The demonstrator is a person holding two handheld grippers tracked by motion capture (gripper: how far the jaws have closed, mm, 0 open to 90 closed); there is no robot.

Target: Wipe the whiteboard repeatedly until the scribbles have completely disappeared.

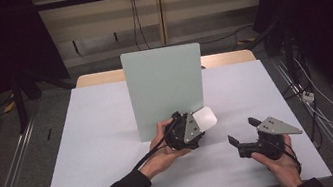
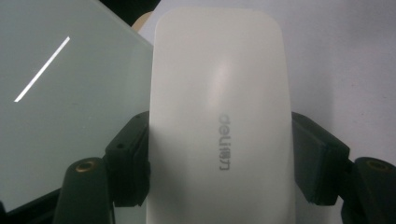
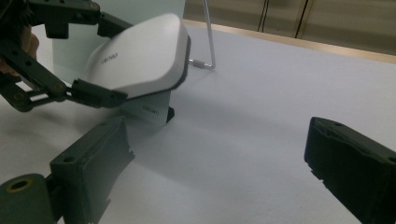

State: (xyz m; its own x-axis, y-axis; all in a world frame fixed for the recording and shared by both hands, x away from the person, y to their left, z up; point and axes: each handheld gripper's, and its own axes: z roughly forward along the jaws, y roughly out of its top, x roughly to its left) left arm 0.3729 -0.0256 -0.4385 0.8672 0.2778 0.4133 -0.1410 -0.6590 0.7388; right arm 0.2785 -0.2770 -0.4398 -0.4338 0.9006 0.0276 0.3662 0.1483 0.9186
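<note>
Left tongs (image 1: 199,128), held in the person's left hand (image 1: 161,155), are clamped on a white eraser (image 2: 219,116), one black jaw pressed to each long side. Seen from the right tongs' camera, the eraser (image 3: 140,58) hangs lifted clear of the table, tilted, with the board's foot just under it. It sits just in front of an upright pale green board (image 1: 165,88), close to the board's lower right corner; whether it touches the board cannot be told. A thin white stroke (image 2: 42,69) marks the board's face, up and to the side of the eraser. Right tongs (image 1: 242,131) rest low over the white table (image 1: 87,151) in the right hand (image 1: 279,161), jaws spread wide and empty, well apart from the board.

Judging by this, the eraser is already picked up and brought to the board, while the stroke is not yet wiped away. That wiping looks like the work left.
</note>
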